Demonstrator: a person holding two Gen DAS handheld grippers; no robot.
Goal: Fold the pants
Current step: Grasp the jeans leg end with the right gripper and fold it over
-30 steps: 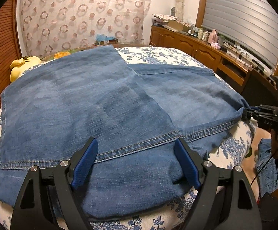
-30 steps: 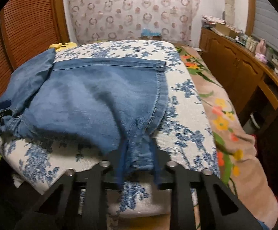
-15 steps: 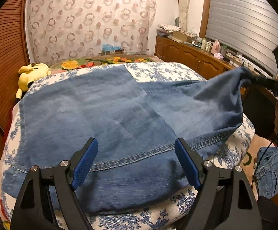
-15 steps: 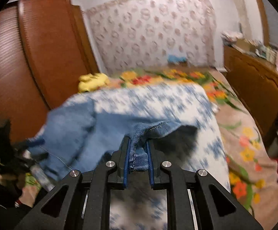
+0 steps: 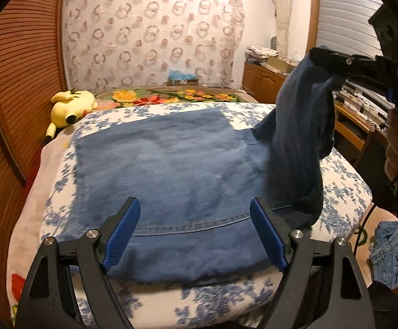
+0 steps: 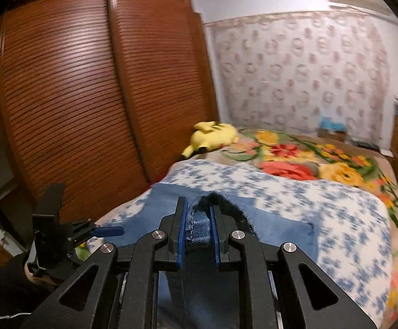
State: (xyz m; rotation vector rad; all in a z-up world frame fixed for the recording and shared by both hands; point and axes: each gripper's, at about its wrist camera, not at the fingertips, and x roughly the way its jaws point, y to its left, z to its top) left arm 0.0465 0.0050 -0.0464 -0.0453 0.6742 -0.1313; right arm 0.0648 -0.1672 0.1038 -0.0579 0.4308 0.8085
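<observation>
Blue denim pants [image 5: 166, 170] lie spread on the bed with the blue-flowered cover [image 5: 344, 189]. My left gripper [image 5: 196, 230] is open and empty, hovering just above the near hem of the pants. My right gripper [image 6: 197, 227] is shut on a bunched edge of the pants [image 6: 199, 224] and holds it high above the bed. In the left wrist view that lifted part [image 5: 300, 137] hangs from the right gripper [image 5: 325, 57] at the upper right. The left gripper [image 6: 100, 230] also shows at the left of the right wrist view.
A yellow plush toy [image 5: 71, 105] lies at the bed's far left by the wooden slatted wardrobe [image 6: 89, 96]. A flowered blanket [image 6: 308, 159] covers the far end. A wooden counter with clutter [image 5: 357, 118] runs along the right. More denim [image 5: 388, 249] lies on the floor at right.
My right gripper has lifted its held part of the pants from the bed's right edge high up and swung toward the left. My left gripper stays open and has drawn back a little.
</observation>
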